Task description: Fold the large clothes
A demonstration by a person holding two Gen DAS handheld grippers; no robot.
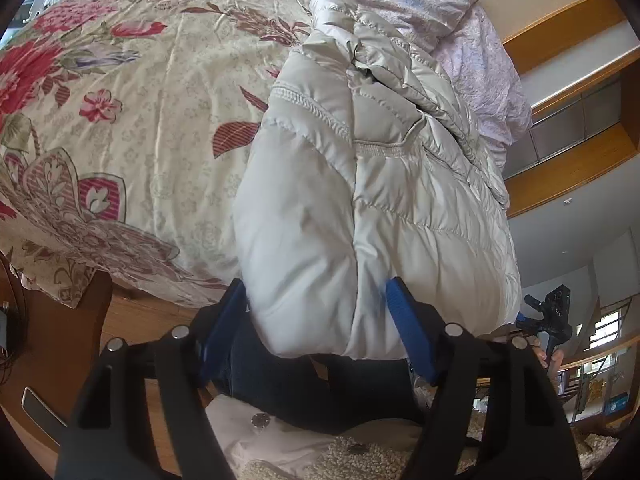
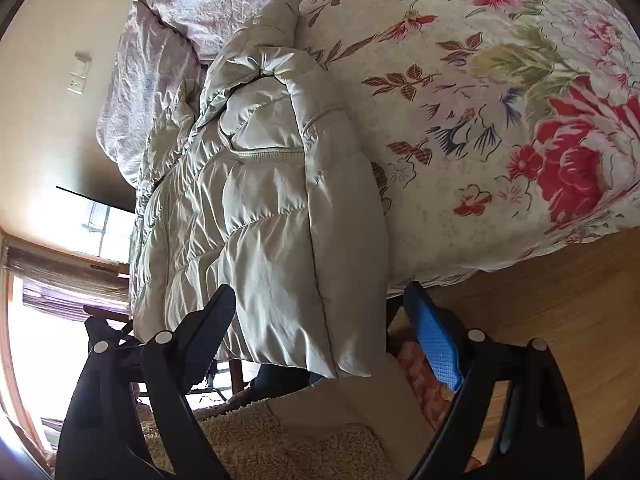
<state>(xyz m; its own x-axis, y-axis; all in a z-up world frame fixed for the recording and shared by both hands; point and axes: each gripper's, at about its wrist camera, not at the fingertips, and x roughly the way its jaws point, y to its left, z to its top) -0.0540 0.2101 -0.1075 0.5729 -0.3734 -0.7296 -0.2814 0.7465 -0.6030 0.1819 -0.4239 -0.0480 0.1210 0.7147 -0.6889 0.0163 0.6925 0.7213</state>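
In the left wrist view, the puffy cream jacket (image 1: 372, 184) is lying folded lengthwise on the floral bedspread (image 1: 132, 120), its long axis running from the lower centre of the frame up toward the upper right, where it is meeting the pale lilac quilt (image 1: 460, 40). Its near end is hanging over the bed edge and sitting between the spread fingers of the left gripper (image 1: 320, 320); the blue pads (image 1: 408, 320) are flanking the padded roll, and whether they are pressing it cannot be told from this frame. The other tool (image 1: 548, 316) is showing at the lower right edge, just beside the same end. In the right wrist view, the jacket (image 2: 256, 208) is stretching from the lower centre up toward the upper left, its near hem sitting between the wide-spread fingers of the right gripper (image 2: 320, 320), with the blue pad (image 2: 436, 344) standing clear on the right. Both tools seem equally near this end, so the coming fold would likely be carrying it away along the long axis.
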